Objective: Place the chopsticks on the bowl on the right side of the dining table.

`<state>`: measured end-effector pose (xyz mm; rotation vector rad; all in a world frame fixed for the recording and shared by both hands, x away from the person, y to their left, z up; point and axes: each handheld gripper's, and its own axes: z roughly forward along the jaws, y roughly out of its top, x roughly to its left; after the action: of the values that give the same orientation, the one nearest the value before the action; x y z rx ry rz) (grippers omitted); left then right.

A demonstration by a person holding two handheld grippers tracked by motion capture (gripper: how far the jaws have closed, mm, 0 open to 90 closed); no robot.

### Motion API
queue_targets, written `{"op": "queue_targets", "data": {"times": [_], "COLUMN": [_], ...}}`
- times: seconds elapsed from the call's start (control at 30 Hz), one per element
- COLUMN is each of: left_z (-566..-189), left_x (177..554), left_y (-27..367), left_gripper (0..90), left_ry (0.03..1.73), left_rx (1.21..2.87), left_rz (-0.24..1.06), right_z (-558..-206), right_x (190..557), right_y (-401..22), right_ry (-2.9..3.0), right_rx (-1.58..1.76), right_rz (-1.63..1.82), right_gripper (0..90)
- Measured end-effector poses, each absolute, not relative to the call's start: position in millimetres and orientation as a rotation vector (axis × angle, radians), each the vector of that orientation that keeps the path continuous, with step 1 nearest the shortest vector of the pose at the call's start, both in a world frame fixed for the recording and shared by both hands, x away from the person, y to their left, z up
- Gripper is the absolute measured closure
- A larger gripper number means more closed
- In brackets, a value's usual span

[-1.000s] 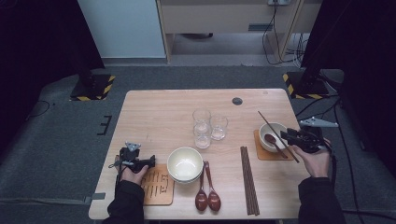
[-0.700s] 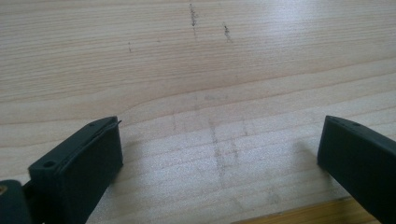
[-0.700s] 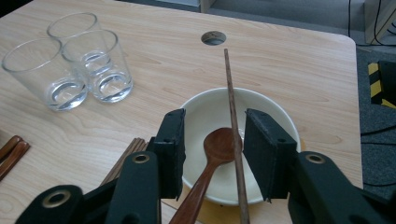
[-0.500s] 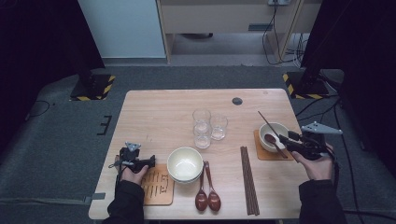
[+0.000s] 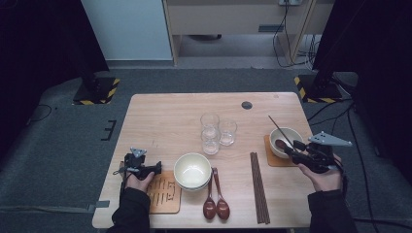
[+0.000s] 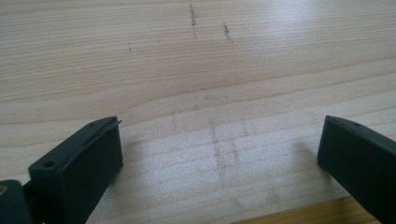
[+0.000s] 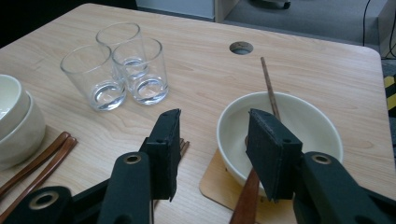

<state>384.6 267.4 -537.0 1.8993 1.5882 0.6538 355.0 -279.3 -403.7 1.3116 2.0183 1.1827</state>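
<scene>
The right gripper (image 5: 297,149) is pointing level at the bowl (image 5: 286,141), its jaws just opening, nothing between them. The left gripper (image 5: 156,168) is resting on the table (image 5: 165,116), jaws spread wide and empty.

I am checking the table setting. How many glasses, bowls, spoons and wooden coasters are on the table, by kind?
Glasses: 3
Bowls: 3, two of them stacked
Spoons: 3
Coasters: 2
Total: 11

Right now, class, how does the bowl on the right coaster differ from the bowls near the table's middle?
The right bowl stands alone; the middle bowls are stacked. The right bowl sits squarely on its coaster and holds a spoon; the stack merely overlaps a coaster's edge and looks empty. All are cream-coloured and upright.
</scene>
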Motion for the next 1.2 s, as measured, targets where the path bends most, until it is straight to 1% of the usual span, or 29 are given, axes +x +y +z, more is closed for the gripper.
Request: {"op": "queue_targets", "data": {"times": [0.63, 1.2], "left_z": [-537.0, -537.1], "left_x": [384.6, 384.6], "left_y": [267.4, 267.4], "left_gripper": [0.0, 0.0], "left_ry": [1.588, 1.588], "left_rx": [1.899, 1.899], "left_rz": [0.654, 0.654], "right_z": [-419.4, -437.4], "right_x": [342.2, 337.3], "right_y": [-248.7, -237.3], "right_ry": [2.082, 2.142], "right_rx": [1.281, 1.287], "right_rz": [1.163, 1.132], "right_gripper": [54.7, 55.9]}}
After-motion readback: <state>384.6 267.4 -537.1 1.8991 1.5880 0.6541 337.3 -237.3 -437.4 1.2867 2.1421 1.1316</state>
